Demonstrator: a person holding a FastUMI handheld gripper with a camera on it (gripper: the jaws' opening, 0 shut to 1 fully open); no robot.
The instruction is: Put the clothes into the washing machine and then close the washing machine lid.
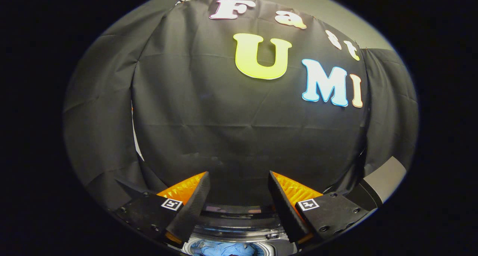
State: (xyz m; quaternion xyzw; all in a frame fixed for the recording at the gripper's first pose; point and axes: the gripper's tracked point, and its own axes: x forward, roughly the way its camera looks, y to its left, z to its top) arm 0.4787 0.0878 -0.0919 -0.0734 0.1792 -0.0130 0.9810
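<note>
My gripper is open, its two black-and-orange fingers spread wide with nothing between them. It is held high, facing the black cloth wall. Below and between the fingers lies the top of the washing machine, its dark rim curving across. Blue clothes lie inside the drum opening, just under the fingers. The lid itself cannot be made out.
A grey panel slants up beyond the right finger, at the side of the booth. The black cloth wall hangs close ahead of the fingers.
</note>
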